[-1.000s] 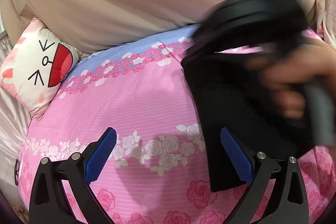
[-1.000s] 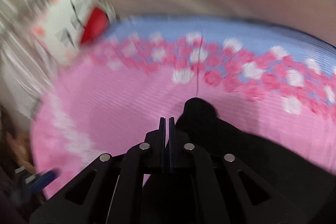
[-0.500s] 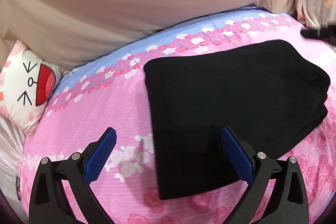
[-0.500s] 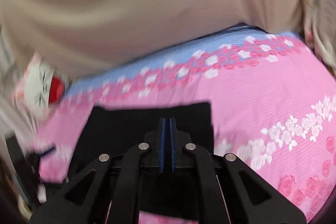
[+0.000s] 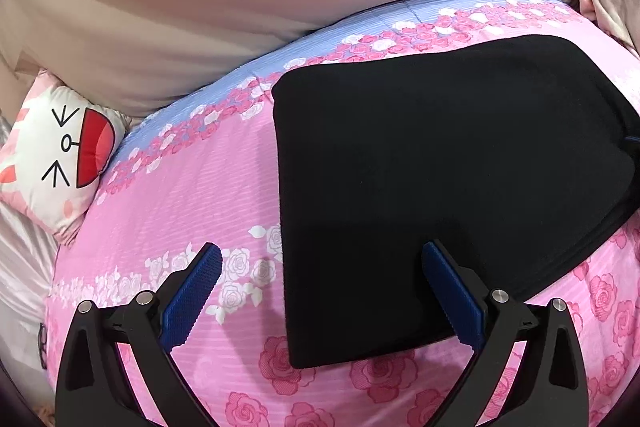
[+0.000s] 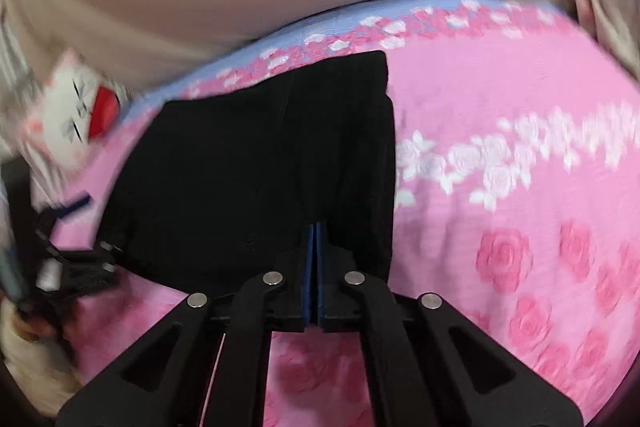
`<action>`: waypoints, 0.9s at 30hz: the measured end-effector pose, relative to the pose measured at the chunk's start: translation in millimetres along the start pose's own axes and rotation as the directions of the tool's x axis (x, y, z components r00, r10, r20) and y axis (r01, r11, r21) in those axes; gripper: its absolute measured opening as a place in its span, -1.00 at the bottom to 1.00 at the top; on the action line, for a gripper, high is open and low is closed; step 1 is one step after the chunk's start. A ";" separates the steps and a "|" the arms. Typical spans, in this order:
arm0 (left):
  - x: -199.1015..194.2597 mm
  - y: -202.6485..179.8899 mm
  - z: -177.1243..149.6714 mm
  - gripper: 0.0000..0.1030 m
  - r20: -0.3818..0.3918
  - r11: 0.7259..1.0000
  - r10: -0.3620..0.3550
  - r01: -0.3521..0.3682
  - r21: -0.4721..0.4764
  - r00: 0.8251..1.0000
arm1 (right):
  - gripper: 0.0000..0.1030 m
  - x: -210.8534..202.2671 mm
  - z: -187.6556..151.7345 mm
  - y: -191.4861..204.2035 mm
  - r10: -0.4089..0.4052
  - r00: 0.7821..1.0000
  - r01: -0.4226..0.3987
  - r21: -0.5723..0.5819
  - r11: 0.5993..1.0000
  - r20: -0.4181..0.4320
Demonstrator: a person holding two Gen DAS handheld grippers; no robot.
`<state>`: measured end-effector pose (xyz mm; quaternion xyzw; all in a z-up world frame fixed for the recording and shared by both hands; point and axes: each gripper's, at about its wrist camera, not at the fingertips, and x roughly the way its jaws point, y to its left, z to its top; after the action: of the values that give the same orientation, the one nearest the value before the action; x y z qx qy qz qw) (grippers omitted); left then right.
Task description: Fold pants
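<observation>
Pants (image 5: pixel 440 179) folded flat beneath spread left gripper (image 5: pixel 320 291), just beyond clenched, empty right gripper (image 6: pixel 315 267).

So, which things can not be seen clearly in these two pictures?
- Pants, left wrist view: right end cut off by the lens edge.
- Right gripper, right wrist view: fingers closed over black cloth; a pinched fold cannot be told.
- Cat pillow, right wrist view: motion blur smears its face.

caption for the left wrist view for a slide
Open left hand-held gripper above folded black pants on a pink floral bedspread.
</observation>
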<state>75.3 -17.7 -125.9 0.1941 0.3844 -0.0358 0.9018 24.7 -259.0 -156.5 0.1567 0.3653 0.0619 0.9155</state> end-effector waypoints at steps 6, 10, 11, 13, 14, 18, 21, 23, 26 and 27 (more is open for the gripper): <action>-8.3 11.7 0.9 0.90 -0.038 0.994 -0.074 0.070 -0.089 0.997 | -0.88 -48.1 -7.9 29.0 -0.020 0.998 0.025 -0.088 0.996 0.057; -16.8 9.7 -1.0 0.90 -0.031 0.990 -0.089 0.085 -0.111 0.996 | -0.88 -61.4 -9.6 33.3 -0.028 0.997 0.034 -0.079 0.996 0.076; -20.5 7.9 -0.9 0.90 -0.024 0.990 -0.089 0.086 -0.111 0.996 | -0.88 -64.1 -12.2 34.3 -0.031 0.996 0.038 -0.079 0.996 0.081; -27.3 4.7 -0.6 0.90 -0.008 0.990 -0.089 0.088 -0.106 0.996 | -0.88 -63.4 -14.7 35.6 -0.033 0.996 0.040 -0.087 0.995 0.078; -30.4 3.2 -0.8 0.90 -0.001 0.991 -0.088 0.087 -0.103 0.996 | -0.88 -63.5 -13.3 35.0 -0.034 0.996 0.041 -0.091 0.995 0.078; -31.3 2.6 -2.7 0.90 -0.002 0.991 -0.076 0.075 -0.115 0.997 | -0.87 -53.4 -15.9 39.6 -0.063 0.996 0.070 -0.106 0.992 0.066; -18.4 9.1 -11.4 0.90 -0.043 0.991 -0.052 0.047 -0.121 0.998 | -0.87 -42.8 -20.2 32.5 -0.077 0.997 0.080 -0.090 0.993 0.027; -12.1 15.0 -18.2 0.90 -0.063 0.990 -0.056 0.047 -0.135 0.996 | -0.87 -34.8 -25.0 27.7 -0.085 0.996 0.083 -0.081 0.993 -0.012; -11.8 25.8 -24.9 0.90 -0.074 0.979 -0.112 0.097 -0.181 0.991 | -0.87 -25.0 -31.6 25.8 -0.094 0.995 0.089 -0.101 0.991 -0.044; -12.5 27.1 -25.6 0.90 -0.074 0.978 -0.118 0.102 -0.184 0.990 | -0.83 -21.9 -33.1 24.7 -0.107 0.993 0.102 -0.105 0.989 -0.047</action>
<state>55.0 15.9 -124.5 0.0917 0.4342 -0.0426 0.8951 -13.9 -232.7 -156.7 0.0886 0.3932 0.0367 0.9144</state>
